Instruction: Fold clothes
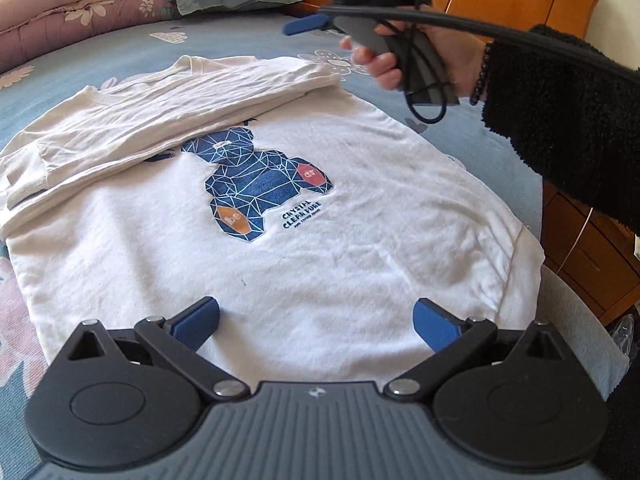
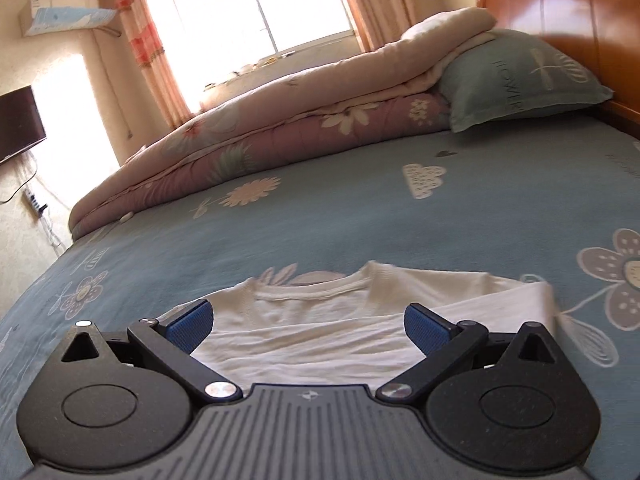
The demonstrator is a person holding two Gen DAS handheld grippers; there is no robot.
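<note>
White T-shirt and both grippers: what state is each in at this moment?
White T-shirt: lying flat on the bed, print side up, one side folded over onto the front.
Left gripper: open, holding nothing, over the shirt.
Right gripper: open, holding nothing, above the collar end.

Handheld grippers and wearer's arm.
Left gripper (image 1: pixel 316 322): ribbed grey body, black linkages, silver screws, blue jaws. Black fleece sleeve (image 1: pixel 560 120), beaded bracelet (image 1: pixel 480 76), black cable (image 1: pixel 460 24).
</note>
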